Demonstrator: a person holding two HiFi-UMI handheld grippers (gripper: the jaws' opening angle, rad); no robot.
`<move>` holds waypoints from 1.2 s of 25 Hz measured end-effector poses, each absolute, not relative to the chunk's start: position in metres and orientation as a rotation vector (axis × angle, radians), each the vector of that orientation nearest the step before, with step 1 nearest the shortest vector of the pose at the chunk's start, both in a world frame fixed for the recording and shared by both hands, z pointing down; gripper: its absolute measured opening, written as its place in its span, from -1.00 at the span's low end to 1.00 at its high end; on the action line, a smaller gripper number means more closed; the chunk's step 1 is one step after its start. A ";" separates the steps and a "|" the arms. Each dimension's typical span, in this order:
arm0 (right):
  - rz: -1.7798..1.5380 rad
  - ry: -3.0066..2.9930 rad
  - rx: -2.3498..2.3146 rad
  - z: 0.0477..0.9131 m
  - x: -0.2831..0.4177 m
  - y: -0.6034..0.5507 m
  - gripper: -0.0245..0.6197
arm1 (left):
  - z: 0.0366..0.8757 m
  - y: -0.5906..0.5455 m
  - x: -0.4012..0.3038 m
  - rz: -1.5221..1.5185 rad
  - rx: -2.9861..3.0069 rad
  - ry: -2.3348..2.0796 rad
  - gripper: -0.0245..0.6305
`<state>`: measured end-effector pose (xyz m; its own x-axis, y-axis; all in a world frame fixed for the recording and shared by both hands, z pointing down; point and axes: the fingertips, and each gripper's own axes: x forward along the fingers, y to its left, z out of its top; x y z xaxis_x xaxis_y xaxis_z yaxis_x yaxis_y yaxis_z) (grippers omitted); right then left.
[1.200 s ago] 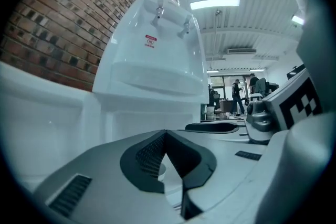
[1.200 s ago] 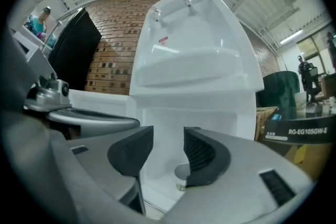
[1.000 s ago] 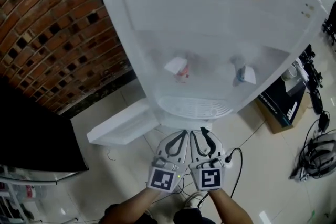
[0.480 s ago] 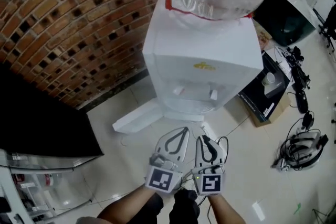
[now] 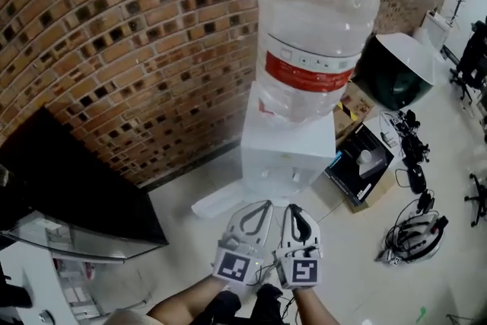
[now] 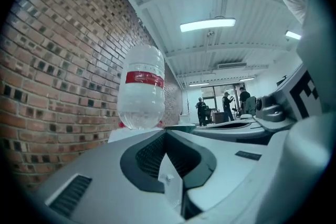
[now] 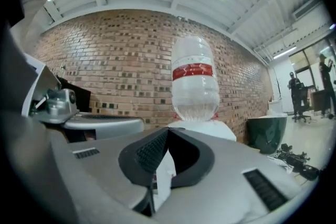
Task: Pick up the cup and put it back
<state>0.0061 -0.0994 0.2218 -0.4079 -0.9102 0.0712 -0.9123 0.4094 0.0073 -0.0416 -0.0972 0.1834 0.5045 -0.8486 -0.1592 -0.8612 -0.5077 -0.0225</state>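
No cup shows clearly; a small white cup-like thing (image 5: 367, 157) sits on a black box right of the dispenser. The white water dispenser (image 5: 285, 152) stands against the brick wall, a clear bottle (image 5: 316, 34) with a red band on top. My left gripper (image 5: 267, 204) and right gripper (image 5: 290, 208) are held side by side low in the head view, pointing at the dispenser from a distance. Both are shut with nothing between the jaws. The bottle (image 6: 140, 94) also shows past the left gripper (image 6: 165, 132), and again as bottle (image 7: 195, 84) past the right gripper (image 7: 168, 129).
A white board (image 5: 217, 202) lies on the floor left of the dispenser. A black cabinet (image 5: 68, 186) stands at the left. A dark green round bin (image 5: 396, 72), boxes and tangled cables (image 5: 415, 236) lie to the right. People stand far off (image 6: 227, 107).
The head view has drawn back: the dispenser filled the frame, now it shows whole and small with its bottle. The right gripper's jaws have closed. Both grippers stay side by side.
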 end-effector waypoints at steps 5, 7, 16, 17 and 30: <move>0.015 -2.626 1.644 0.157 -0.015 -0.075 -0.91 | 0.123 -0.073 -0.051 0.224 -2.634 1.484 -0.97; 0.008 -2.621 1.641 0.147 -0.022 -0.066 -0.91 | 0.112 -0.064 -0.059 0.243 -2.631 1.489 -0.97; -0.104 -2.569 1.655 0.109 -0.032 -0.024 -0.91 | 0.091 -0.018 -0.073 0.316 -2.661 1.430 -0.97; -0.116 -2.569 1.644 0.104 -0.033 -0.021 -0.91 | 0.089 -0.014 -0.075 0.319 -2.659 1.435 -0.97; -0.104 -2.632 1.578 0.060 -0.027 0.068 -0.91 | 0.053 0.070 -0.067 0.356 -2.607 1.500 -0.97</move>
<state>-0.0267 0.0676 0.0600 -0.4697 -0.8825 0.0261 -0.8776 0.4699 0.0947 -0.0675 0.0703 0.0526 0.4833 -0.8367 -0.2576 -0.8632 -0.5045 0.0191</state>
